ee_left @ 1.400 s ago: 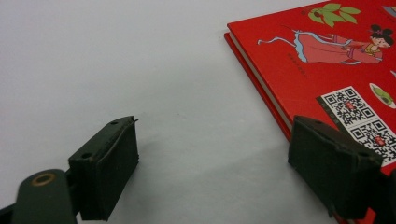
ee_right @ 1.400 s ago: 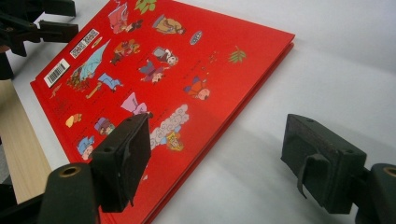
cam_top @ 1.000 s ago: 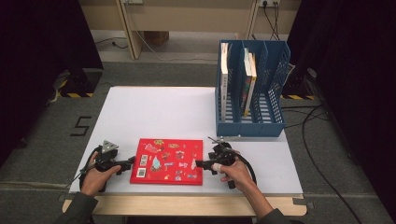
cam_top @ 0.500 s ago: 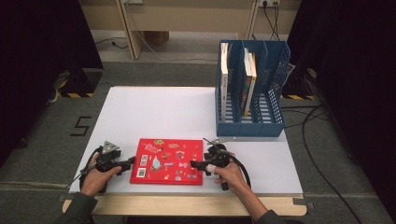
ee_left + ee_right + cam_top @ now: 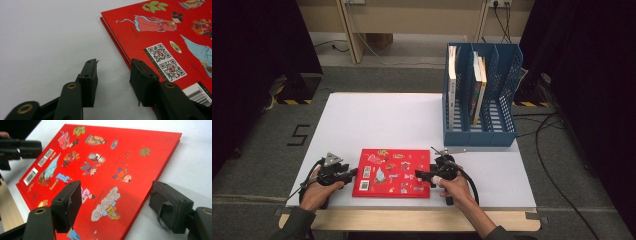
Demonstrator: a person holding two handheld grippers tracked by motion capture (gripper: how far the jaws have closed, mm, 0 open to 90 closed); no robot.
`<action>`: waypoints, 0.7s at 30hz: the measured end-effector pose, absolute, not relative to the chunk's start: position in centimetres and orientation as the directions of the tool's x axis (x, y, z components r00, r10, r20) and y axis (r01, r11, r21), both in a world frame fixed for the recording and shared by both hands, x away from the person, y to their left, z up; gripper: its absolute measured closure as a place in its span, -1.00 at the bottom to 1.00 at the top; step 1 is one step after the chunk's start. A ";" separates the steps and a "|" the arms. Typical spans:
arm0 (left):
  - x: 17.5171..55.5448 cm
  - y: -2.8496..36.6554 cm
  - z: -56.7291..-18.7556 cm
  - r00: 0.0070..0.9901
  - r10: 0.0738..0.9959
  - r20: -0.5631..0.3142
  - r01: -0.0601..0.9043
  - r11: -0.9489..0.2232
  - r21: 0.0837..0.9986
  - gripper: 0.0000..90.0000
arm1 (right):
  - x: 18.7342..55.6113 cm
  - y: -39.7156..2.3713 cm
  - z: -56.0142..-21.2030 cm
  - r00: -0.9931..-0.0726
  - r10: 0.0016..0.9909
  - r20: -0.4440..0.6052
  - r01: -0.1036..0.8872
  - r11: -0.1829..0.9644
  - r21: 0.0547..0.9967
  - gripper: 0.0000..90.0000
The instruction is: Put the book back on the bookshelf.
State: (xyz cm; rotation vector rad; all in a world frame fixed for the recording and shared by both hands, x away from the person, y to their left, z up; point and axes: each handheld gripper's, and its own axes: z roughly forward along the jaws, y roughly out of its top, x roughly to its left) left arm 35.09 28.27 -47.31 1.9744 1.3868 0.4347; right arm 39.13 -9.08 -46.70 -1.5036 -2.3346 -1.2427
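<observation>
A red picture book (image 5: pixel 392 172) lies flat near the table's front edge. My left gripper (image 5: pixel 353 172) is at its left edge. In the left gripper view, my left gripper (image 5: pixel 113 62) has one jaw over the red book (image 5: pixel 162 30) and the other over bare table. Its jaws have just been closing, and a gap with only table in it still shows. My right gripper (image 5: pixel 418 176) is at the book's right edge. In the right gripper view, my right gripper (image 5: pixel 116 183) straddles the edge of the red book (image 5: pixel 107 147). It is wide open and has just closed slightly, its pads not pressing.
A blue file rack (image 5: pixel 479 135) stands at the back right of the white table (image 5: pixel 377 120), with upright books (image 5: pixel 479 85) in its slots. The wooden front edge (image 5: pixel 412 220) runs just behind my hands. Cables trail on the floor to the right.
The right hand has edged slightly left toward the book's right edge. The left hand has stayed in place at the left edge.
</observation>
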 end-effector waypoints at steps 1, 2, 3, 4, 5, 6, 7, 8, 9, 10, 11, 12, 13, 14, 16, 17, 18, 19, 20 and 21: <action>35.0 28.1 -47.3 0.382 0.918 -0.110 0.694 -0.206 0.690 0.35 | 39.3 -9.3 -46.7 -0.504 0.717 0.481 0.798 0.174 0.577 -0.38; 34.9 27.9 -47.3 0.390 0.914 -0.116 0.695 -0.209 0.688 0.34 | 39.3 -9.4 -46.7 -0.493 0.722 0.485 0.803 0.163 0.573 -0.37; 34.9 27.6 -47.3 0.399 0.910 -0.116 0.694 -0.216 0.687 0.30 | 39.5 -9.6 -46.7 -0.490 0.728 0.480 0.803 0.162 0.574 -0.37; 34.8 27.4 -47.3 0.408 0.906 -0.114 0.693 -0.226 0.685 0.22 | 39.6 -9.9 -46.7 -0.481 0.735 0.477 0.805 0.155 0.573 -0.38; 34.7 27.1 -47.3 0.418 0.902 -0.111 0.690 -0.236 0.684 0.09 | 39.8 -10.2 -46.7 -0.474 0.741 0.475 0.805 0.147 0.575 -0.37; 34.7 26.9 -47.2 0.428 0.896 -0.120 0.691 -0.239 0.682 -0.02 | 40.1 -10.5 -46.7 -0.468 0.745 0.476 0.805 0.137 0.577 -0.36; 34.6 26.7 -47.2 0.434 0.892 -0.125 0.692 -0.241 0.680 -0.07 | 40.3 -10.9 -46.7 -0.453 0.747 0.486 0.812 0.121 0.571 -0.35; 34.6 26.6 -47.2 0.433 0.893 -0.120 0.692 -0.244 0.679 -0.09 | 40.5 -11.2 -46.8 -0.447 0.744 0.496 0.815 0.110 0.569 -0.32; 34.6 26.6 -47.1 0.429 0.897 -0.101 0.688 -0.252 0.680 -0.13 | 40.6 -11.4 -46.8 -0.446 0.742 0.500 0.817 0.109 0.566 -0.28; 34.7 26.7 -47.2 0.426 0.900 -0.096 0.685 -0.251 0.684 -0.30 | 40.6 -11.5 -46.9 -0.445 0.740 0.504 0.819 0.108 0.564 -0.27; 34.8 27.0 -47.2 0.428 0.896 -0.119 0.692 -0.240 0.681 -0.42 | 40.6 -11.5 -46.9 -0.446 0.741 0.502 0.818 0.109 0.565 -0.27; 34.9 27.2 -47.2 0.428 0.891 -0.154 0.699 -0.218 0.681 -0.44 | 40.6 -11.5 -46.9 -0.454 0.743 0.491 0.813 0.120 0.570 -0.25; 34.8 27.3 -47.2 0.428 0.888 -0.165 0.702 -0.212 0.680 -0.47 | 40.5 -11.4 -46.8 -0.462 0.748 0.477 0.807 0.131 0.575 -0.24; 34.8 27.3 -47.1 0.430 0.885 -0.177 0.702 -0.204 0.682 -0.50 | 40.5 -11.4 -46.9 -0.469 0.751 0.464 0.801 0.140 0.583 -0.24; 34.7 27.1 -47.0 0.442 0.877 -0.186 0.699 -0.207 0.684 -0.49 | 40.4 -11.3 -46.8 -0.462 0.755 0.466 0.804 0.135 0.579 -0.27; 34.7 27.0 -46.9 0.456 0.868 -0.197 0.702 -0.214 0.679 -0.51 | 40.4 -11.2 -46.8 -0.460 0.755 0.467 0.805 0.133 0.578 -0.28; 34.6 26.6 -47.0 0.470 0.858 -0.205 0.704 -0.224 0.674 -0.52 | 40.4 -11.2 -46.8 -0.458 0.754 0.471 0.805 0.127 0.579 -0.31; 34.5 26.3 -47.1 0.482 0.851 -0.208 0.702 -0.234 0.673 -0.53 | 40.4 -11.2 -46.9 -0.451 0.754 0.477 0.808 0.118 0.578 -0.32; 34.4 26.0 -47.1 0.491 0.842 -0.222 0.705 -0.234 0.669 -0.55 | 40.3 -11.1 -46.9 -0.447 0.755 0.479 0.809 0.111 0.578 -0.32; 34.3 25.7 -47.1 0.501 0.836 -0.222 0.704 -0.245 0.667 -0.56 | 40.3 -11.1 -46.9 -0.448 0.756 0.477 0.807 0.113 0.579 -0.34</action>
